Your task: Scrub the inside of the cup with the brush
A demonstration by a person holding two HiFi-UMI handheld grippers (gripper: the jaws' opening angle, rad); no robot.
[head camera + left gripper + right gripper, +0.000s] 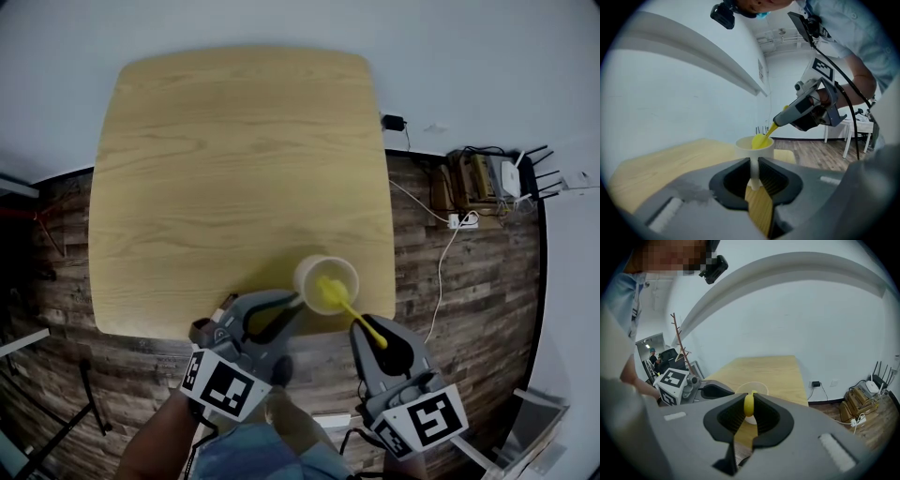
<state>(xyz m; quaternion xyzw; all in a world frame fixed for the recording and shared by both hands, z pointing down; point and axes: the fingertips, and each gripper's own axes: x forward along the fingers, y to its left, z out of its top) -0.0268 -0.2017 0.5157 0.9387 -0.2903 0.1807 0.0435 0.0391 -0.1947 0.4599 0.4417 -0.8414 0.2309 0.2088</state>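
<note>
A white cup (325,277) stands on the wooden table (234,169) close to its near edge. My left gripper (292,302) is shut on the cup's side handle (754,171), with the pads pressing it from both sides. The yellow brush (330,292) has its head inside the cup (755,146), leaning against the rim. My right gripper (373,330) is shut on the brush's yellow handle (748,404) and comes in from the near right, above the cup. The cup's rim (753,386) shows just past the held handle.
The cup sits near the table's front right corner, with dark wood floor (469,281) beyond the edge. Cables, a power strip and a router (487,178) lie on the floor to the right. A person's arm (155,450) holds the left gripper.
</note>
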